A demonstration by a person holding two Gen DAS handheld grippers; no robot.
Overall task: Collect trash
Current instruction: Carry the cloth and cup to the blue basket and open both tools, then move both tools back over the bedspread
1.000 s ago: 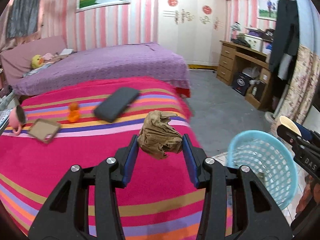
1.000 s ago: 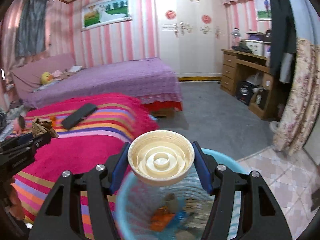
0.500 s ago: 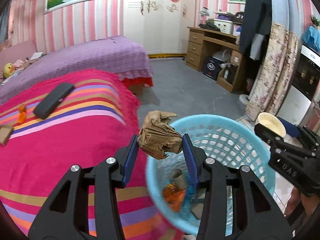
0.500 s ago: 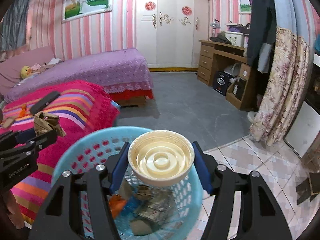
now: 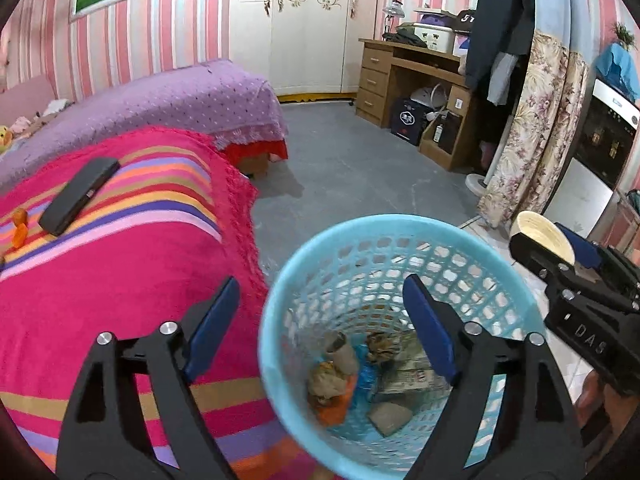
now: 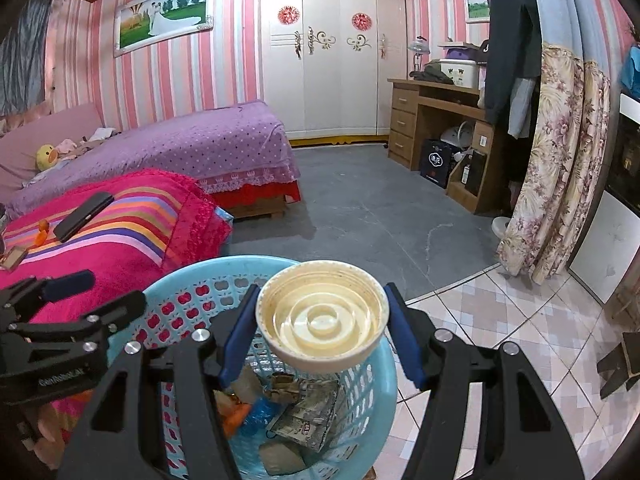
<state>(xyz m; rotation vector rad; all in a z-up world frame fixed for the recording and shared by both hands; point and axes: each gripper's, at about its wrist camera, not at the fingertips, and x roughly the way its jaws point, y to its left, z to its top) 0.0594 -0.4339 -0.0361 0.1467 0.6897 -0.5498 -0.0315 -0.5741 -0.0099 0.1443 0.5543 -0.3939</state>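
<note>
- Over the round light-blue plastic lattice basket [image 5: 400,240], which stands on the floor just beside the bed with the pink striped blanket [image 5: 120,280], both grippers are held.
- The left gripper [image 5: 320,320] is seen with its blue-padded jaws spread wide; they have just been opening, and nothing is between them.
- A crumpled brown paper wad [image 5: 382,346] is seen lying inside the basket among the other trash: a cardboard tube [image 5: 340,348], an orange wrapper [image 5: 334,406], a blue wrapper [image 5: 366,378] and a printed flat packet [image 6: 308,416].
- The right gripper [image 6: 320,328] is pinched on a round cream-coloured plastic lid [image 6: 322,316], which is held by its rim between the two blue pads, its ribbed inner side turned toward the camera.
- The lid is held above the basket's opening, and is not touching the basket.
- On the striped blanket, well apart from the basket, a flat black rectangular case [image 5: 80,196] and a small orange object [image 5: 18,228] are left lying.
- In the right wrist view, a small brown flat box [image 6: 12,258] is shown near the blanket's left edge.
</note>
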